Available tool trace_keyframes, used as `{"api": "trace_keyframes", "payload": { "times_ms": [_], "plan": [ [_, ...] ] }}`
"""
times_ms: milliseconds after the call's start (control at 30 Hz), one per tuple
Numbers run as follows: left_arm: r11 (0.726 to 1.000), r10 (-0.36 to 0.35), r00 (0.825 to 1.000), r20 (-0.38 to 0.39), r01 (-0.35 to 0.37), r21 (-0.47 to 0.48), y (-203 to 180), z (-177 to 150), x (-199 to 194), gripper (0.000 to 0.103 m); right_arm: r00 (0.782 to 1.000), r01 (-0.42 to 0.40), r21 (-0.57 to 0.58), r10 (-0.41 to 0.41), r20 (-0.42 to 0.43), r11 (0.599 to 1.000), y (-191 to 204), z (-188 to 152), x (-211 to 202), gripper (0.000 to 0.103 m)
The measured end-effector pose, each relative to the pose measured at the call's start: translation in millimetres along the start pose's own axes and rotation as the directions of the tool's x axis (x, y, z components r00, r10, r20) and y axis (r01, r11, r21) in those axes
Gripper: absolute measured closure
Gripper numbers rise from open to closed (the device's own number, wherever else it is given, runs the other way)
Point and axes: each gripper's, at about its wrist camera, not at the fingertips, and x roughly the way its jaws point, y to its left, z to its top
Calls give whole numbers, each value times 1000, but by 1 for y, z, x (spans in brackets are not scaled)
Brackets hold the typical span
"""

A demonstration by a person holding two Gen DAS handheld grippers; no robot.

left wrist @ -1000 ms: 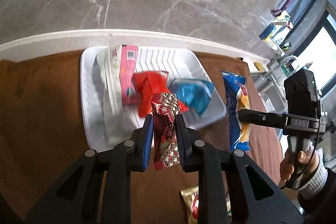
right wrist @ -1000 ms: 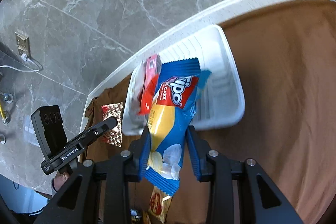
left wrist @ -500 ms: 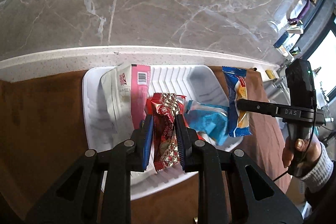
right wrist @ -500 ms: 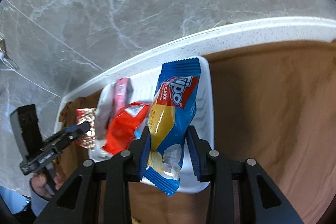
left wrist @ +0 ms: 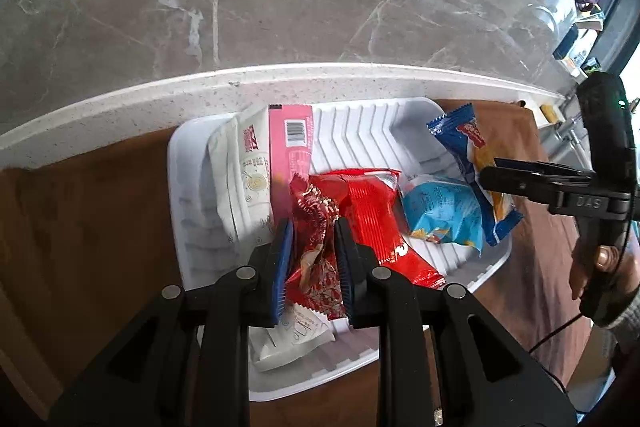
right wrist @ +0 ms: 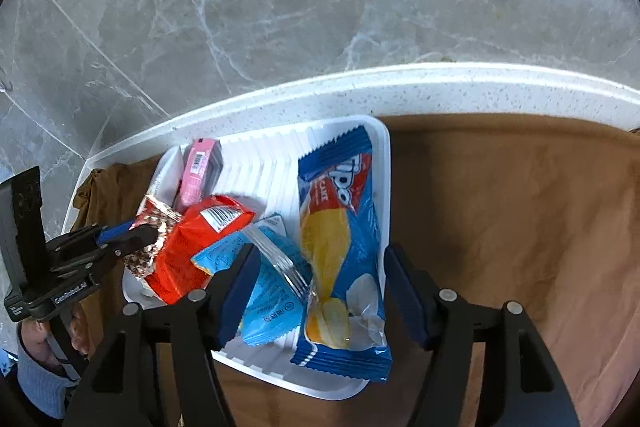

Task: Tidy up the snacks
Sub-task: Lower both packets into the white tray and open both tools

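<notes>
Released blue cake pack (right wrist: 340, 251) now between spread right gripper (right wrist: 320, 275) fingers

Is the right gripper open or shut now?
Open. The right gripper has its fingers spread wide, clear of the blue cake pack, which lies in the white tray.

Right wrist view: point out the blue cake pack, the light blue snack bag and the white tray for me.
blue cake pack (right wrist: 340, 251), right wrist view, on its yellow middle.
light blue snack bag (right wrist: 268, 303), right wrist view, on its printed lower face.
white tray (right wrist: 264, 163), right wrist view, on its bare ribbed floor.
</notes>
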Motion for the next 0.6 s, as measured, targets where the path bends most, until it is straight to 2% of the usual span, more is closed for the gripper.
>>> {"api": "trace_keyframes", "payload": {
  "times_ms": [67,333,500,600],
  "plan": [
    [1000,2,1000,15,-2,-5,1,1,-3,83,1000,3,1,-3,19,1000,5,-1,-4,31],
    [1000,5,997,79,-4,-9,2,6,-25,83,997,-13,-2,13,72,1000,15,-7,-24,30],
    [1000,-8,996,84,9,-15,0,1,-31,83,998,-61,-9,61,6,998,27,-21,-10,27],
    [1000,-13,996,83,14,-12,-1,-3,-34,83,998,-56,-20,56,13,998,31,-27,-9,27]
  ]
}}
